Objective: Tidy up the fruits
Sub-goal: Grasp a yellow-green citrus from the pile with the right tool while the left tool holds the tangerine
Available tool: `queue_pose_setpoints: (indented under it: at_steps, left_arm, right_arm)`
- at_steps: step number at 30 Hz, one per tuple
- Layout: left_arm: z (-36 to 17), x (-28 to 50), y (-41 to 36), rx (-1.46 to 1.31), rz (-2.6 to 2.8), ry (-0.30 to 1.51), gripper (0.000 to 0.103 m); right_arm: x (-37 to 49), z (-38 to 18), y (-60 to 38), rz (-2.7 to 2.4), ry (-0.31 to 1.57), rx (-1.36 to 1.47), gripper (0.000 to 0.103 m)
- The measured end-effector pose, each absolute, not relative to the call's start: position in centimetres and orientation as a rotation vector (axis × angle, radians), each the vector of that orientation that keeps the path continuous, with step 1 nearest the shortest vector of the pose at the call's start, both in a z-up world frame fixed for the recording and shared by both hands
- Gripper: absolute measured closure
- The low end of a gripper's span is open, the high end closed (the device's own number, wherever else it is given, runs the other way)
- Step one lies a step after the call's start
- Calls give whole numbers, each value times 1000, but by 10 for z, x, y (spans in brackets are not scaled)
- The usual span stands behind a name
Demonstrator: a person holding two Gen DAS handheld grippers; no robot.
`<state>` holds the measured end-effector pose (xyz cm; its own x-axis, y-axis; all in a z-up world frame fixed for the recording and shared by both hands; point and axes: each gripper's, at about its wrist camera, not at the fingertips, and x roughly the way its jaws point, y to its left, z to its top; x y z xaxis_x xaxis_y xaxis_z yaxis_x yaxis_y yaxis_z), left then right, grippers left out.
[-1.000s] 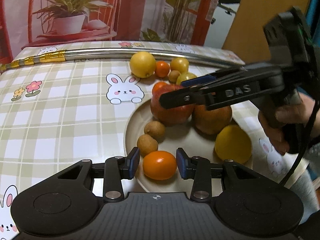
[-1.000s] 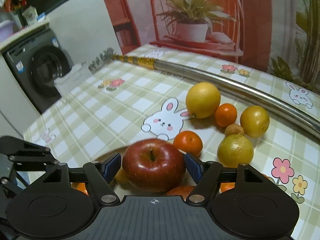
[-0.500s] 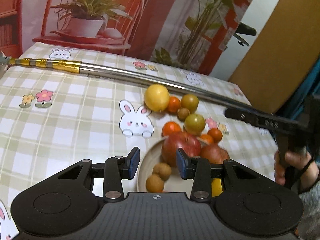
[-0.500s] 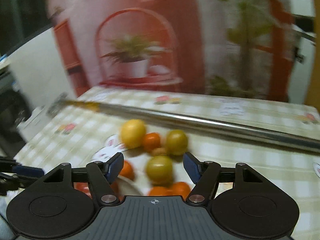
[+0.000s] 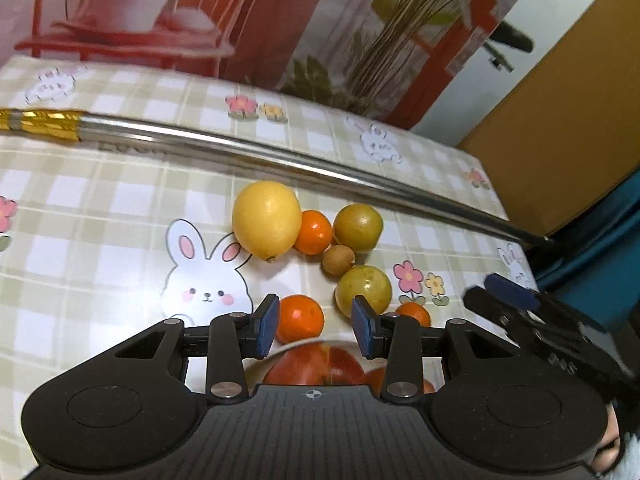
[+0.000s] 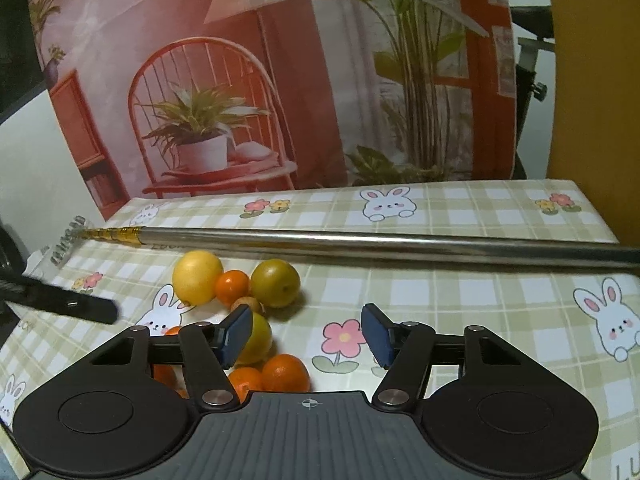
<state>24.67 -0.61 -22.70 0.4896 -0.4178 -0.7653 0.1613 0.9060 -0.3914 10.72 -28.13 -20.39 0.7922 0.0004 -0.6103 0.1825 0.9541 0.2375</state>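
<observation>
In the left wrist view my left gripper [image 5: 316, 330] stands open and holds nothing. It hovers over the far rim of the plate [image 5: 253, 372], where a red apple [image 5: 316, 368] lies. Just beyond its fingertips lie a tangerine [image 5: 300, 318] and a green-yellow fruit [image 5: 363, 290]. Farther off lie a lemon [image 5: 267, 220], another tangerine [image 5: 314, 232], a second green-yellow fruit [image 5: 358, 222] and a small brown fruit [image 5: 338, 260]. My right gripper [image 6: 308, 334] is closing with only tablecloth between its jaws. The lemon [image 6: 197, 276] and two tangerines [image 6: 286, 372] lie to its left.
A long metal rod [image 5: 280, 156] with a gold end lies across the checked tablecloth behind the fruit, also visible as the rod [image 6: 360, 240] in the right wrist view. The right gripper's body [image 5: 520, 320] reaches in beside the plate. A printed backdrop stands behind the table.
The left gripper left the tangerine on the plate and moved towards the loose fruit. The right gripper came off the red apple, swung right over bare cloth, and its jaws narrowed.
</observation>
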Motion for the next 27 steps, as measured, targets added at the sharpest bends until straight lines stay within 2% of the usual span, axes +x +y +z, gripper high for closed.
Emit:
queue_pose_setpoints:
  at_steps: [14, 27]
  left_arm:
    - [-270, 282, -24, -259, -316, 1137, 62]
    - [-260, 271, -25, -210, -305, 1055, 64]
  right_arm:
    - [103, -217, -295, -98, 656, 357, 46]
    - [104, -224, -296, -84, 673, 385, 46]
